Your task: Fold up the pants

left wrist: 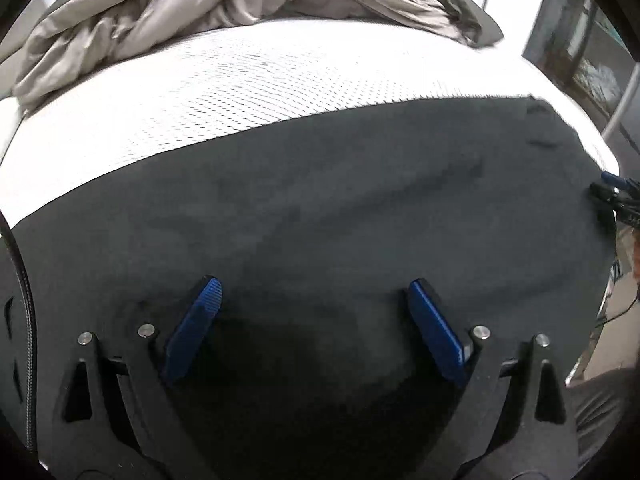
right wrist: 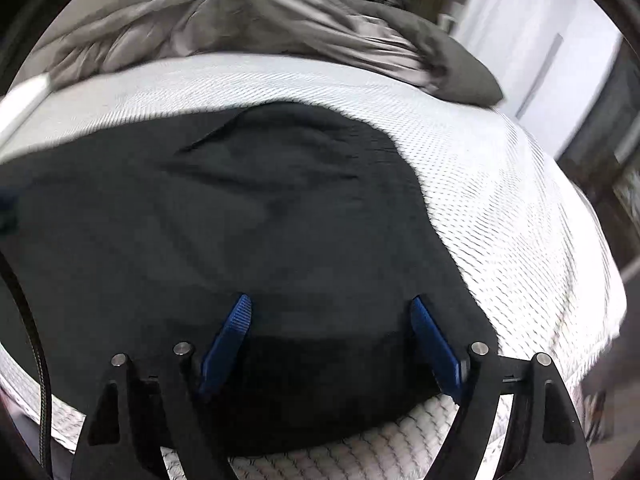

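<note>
- Across the white textured mattress (left wrist: 240, 92) the dark pants (left wrist: 340, 208) are spread flat, covering most of the near half of the bed; bare mattress is seen beyond them and, in the right wrist view, to their right and along their near edge (right wrist: 360, 456).
- Behind the pants, well apart from them, a crumpled grey blanket (left wrist: 160, 4) is heaped along the far side of the mattress.
- The pants are judged to be light, soft and limp: shallow wrinkles run across the cloth and no part holds a shape of its own, so sagging and draping are to be expected once a part is lifted. A smooth, possibly slippery weave is suggested, though this cannot be settled from blurred views.
- A hold is best taken at an edge or corner, where the cloth can be pinched through its full thickness; the rounded near edge seen in the right wrist view is judged the readiest place.
- The left claw (left wrist: 314, 292) is spread wide above the middle of the cloth, nothing being pinched; whether its tips touch the fabric cannot be told.
- The right claw (right wrist: 332, 308) is likewise spread, with nothing gripped, and is placed over the cloth close to its near right edge, the mattress showing just beneath and beside it.
- At the right rim of the left wrist view, part of the other tool is glimpsed at the far end of the pants.
</note>
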